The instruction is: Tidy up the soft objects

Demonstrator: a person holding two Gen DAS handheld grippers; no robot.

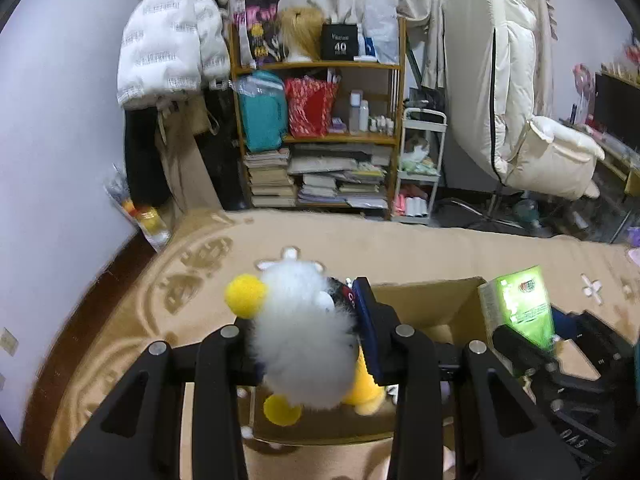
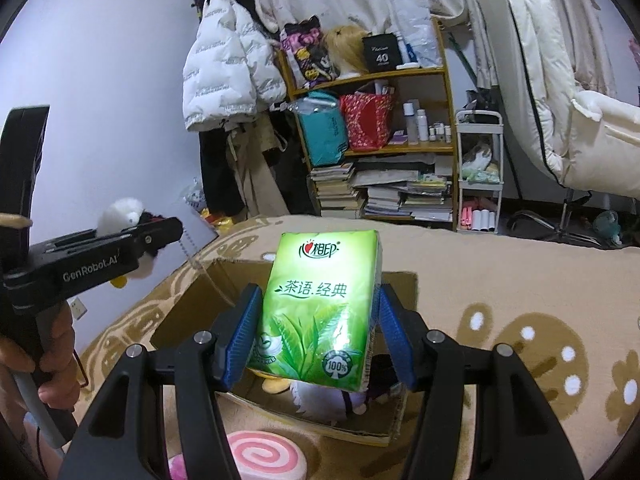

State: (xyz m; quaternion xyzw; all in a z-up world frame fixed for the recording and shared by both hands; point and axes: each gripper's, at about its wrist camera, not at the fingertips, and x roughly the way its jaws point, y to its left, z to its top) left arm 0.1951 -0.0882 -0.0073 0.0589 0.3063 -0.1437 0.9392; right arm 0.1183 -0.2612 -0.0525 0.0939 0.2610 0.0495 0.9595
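My left gripper (image 1: 308, 340) is shut on a fluffy white plush toy (image 1: 296, 320) with yellow parts, held above the open cardboard box (image 1: 424, 292). My right gripper (image 2: 316, 332) is shut on a green tissue pack (image 2: 320, 304), held upright over the same box (image 2: 192, 300). The tissue pack (image 1: 516, 304) and the right gripper also show at the right of the left wrist view. The left gripper with the plush (image 2: 120, 212) shows at the left of the right wrist view. Another plush (image 2: 320, 400) lies inside the box under the tissue pack.
The box stands on a beige patterned blanket (image 2: 520, 280). A pink swirl cushion (image 2: 264, 456) lies in front of the box. A crowded bookshelf (image 1: 320, 128), a white cart (image 1: 420, 168) and a cream chair (image 1: 520, 100) stand behind.
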